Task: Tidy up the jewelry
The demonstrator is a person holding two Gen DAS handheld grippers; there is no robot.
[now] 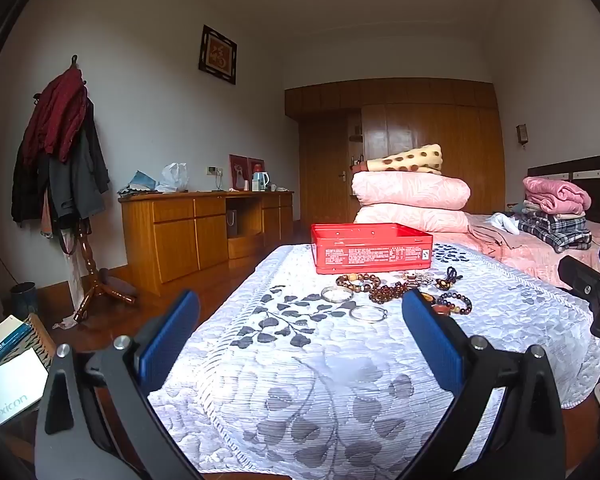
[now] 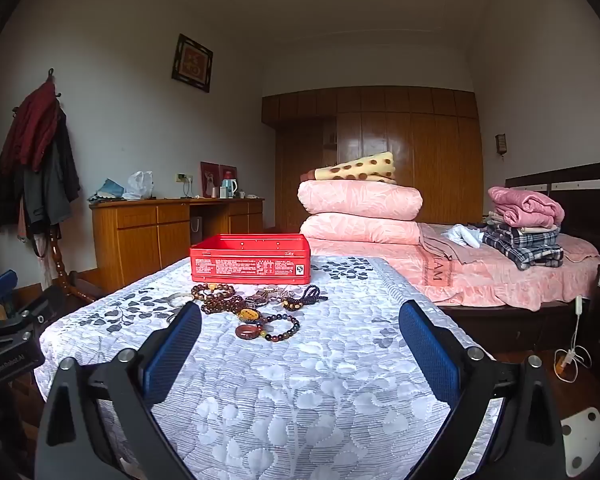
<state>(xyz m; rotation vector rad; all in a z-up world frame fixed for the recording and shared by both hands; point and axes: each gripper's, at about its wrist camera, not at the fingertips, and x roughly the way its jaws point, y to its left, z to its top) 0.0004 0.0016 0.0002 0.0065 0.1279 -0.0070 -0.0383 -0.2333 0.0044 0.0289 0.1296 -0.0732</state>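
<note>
An open red tin box (image 1: 371,248) stands on a table covered with a white leaf-patterned cloth (image 1: 300,360); it also shows in the right wrist view (image 2: 250,258). In front of it lies a cluster of jewelry: brown bead bracelets (image 1: 384,290) (image 2: 220,300), two silver bangles (image 1: 367,313), a multicolour bead bracelet (image 2: 282,328), a red-brown ring (image 2: 249,331) and a dark knotted cord piece (image 2: 306,298). My left gripper (image 1: 300,312) is open and empty, short of the jewelry. My right gripper (image 2: 300,320) is open and empty, also short of it.
A bed (image 2: 500,272) with stacked pink quilts (image 2: 360,212) and folded clothes (image 2: 524,232) is behind and right of the table. A wooden sideboard (image 1: 204,228) and a coat stand (image 1: 60,160) are at the left wall. Books (image 1: 8,368) lie low left.
</note>
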